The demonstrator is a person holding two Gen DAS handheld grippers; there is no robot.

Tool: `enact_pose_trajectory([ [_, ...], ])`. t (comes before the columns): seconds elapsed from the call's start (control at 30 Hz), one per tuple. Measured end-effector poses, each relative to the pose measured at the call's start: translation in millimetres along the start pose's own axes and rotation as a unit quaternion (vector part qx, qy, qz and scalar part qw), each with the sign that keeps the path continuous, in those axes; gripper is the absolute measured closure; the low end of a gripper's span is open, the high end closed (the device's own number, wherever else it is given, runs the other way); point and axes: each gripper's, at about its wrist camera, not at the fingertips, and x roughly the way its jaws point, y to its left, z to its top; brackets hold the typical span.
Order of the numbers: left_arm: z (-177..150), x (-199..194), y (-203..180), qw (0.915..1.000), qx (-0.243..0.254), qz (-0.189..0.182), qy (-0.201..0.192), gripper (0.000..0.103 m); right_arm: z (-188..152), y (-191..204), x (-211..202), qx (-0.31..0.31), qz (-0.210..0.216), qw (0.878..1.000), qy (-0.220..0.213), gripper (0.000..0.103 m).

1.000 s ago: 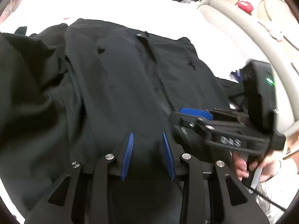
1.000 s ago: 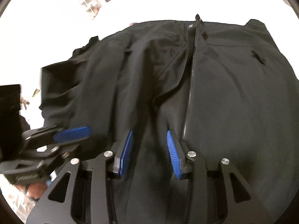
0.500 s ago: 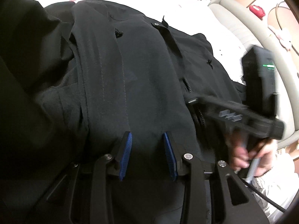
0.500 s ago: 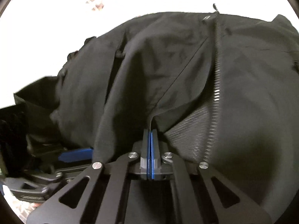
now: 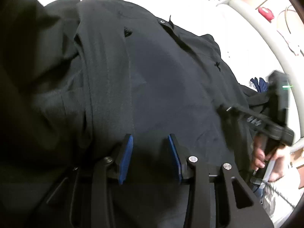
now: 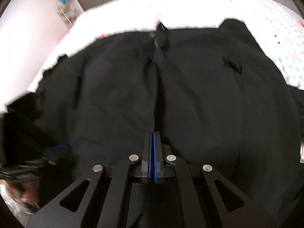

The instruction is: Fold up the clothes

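Where blue ribbed fingers [image 5: 125, 157] part, matte black jacket [image 5: 161, 87]

black jacket [image 6: 190, 104], blue-padded tool [image 5: 150, 142], white bedsheet [image 6: 123, 9]

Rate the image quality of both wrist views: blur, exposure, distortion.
Left wrist view: jacket fairly sharp but underexposed, bedsheet blown out white, right claw motion-smeared; fisheye bends the edges. Right wrist view: the jacket's top edge and the bedsheet behind are smeared by motion blur, the closed claw's pads are crisp, dark fabric hides folds, and corners vignette black.
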Motion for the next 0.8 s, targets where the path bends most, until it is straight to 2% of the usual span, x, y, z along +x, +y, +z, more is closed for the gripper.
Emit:
enact_pose_trajectory([
  [0.03, 7, -5, -6, 0.9999, 0.013, -0.005, -0.009, 0.062, -1, -4, 0, 0.004, -0.005, 1.0, 0.004, 0.096],
  [0.1, 23, -14, -15, 0.9988, 0.039, -0.014, -0.028, 0.058, 15, -7, -11, 0.001, 0.002, 1.0, -0.018, 0.08],
  [0.17, 46, -11, -19, 0.9983, 0.046, -0.015, -0.032, 0.057, 35, -7, -24, -0.005, 0.013, 0.999, -0.047, 0.057],
  [0.27, 80, 9, -20, 0.9979, 0.06, 0.001, -0.025, 0.058, 74, 9, -2, -0.044, 0.013, 0.998, -0.042, 0.054],
  [0.33, 95, 28, -19, 0.9969, 0.073, 0.02, -0.019, 0.059, 99, 16, 29, -0.059, -0.002, 0.998, -0.026, 0.054],
  [0.37, 102, 37, -19, 0.9961, 0.08, 0.032, -0.017, 0.059, 111, 19, 46, -0.065, -0.011, 0.998, -0.017, 0.057],
  [0.4, 110, 46, -18, 0.9952, 0.087, 0.044, -0.015, 0.059, 123, 19, 66, -0.072, -0.018, 0.997, -0.002, 0.067],
  [0.43, 117, 55, -18, 0.994, 0.094, 0.055, -0.012, 0.057, 134, 17, 85, -0.077, -0.018, 0.997, 0.013, 0.1],
  [0.5, 126, 71, -4, 0.9937, 0.08, 0.078, -0.002, 0.057, 151, 14, 107, -0.083, -0.013, 0.996, 0.025, 0.103],
  [0.6, 128, 74, 19, 0.9977, 0.041, 0.051, -0.019, 0.057, 159, 12, 82, -0.076, 0.01, 0.996, -0.037, 0.103],
  [0.67, 126, 74, 24, 0.9979, 0.04, 0.039, -0.033, 0.057, 161, 10, 56, -0.065, 0.034, 0.993, -0.093, 0.103],
  [0.8, 113, 59, 14, 0.9969, 0.052, 0.039, -0.045, 0.057, 153, -17, 51, -0.003, 0.054, 0.992, -0.118, 0.103],
])
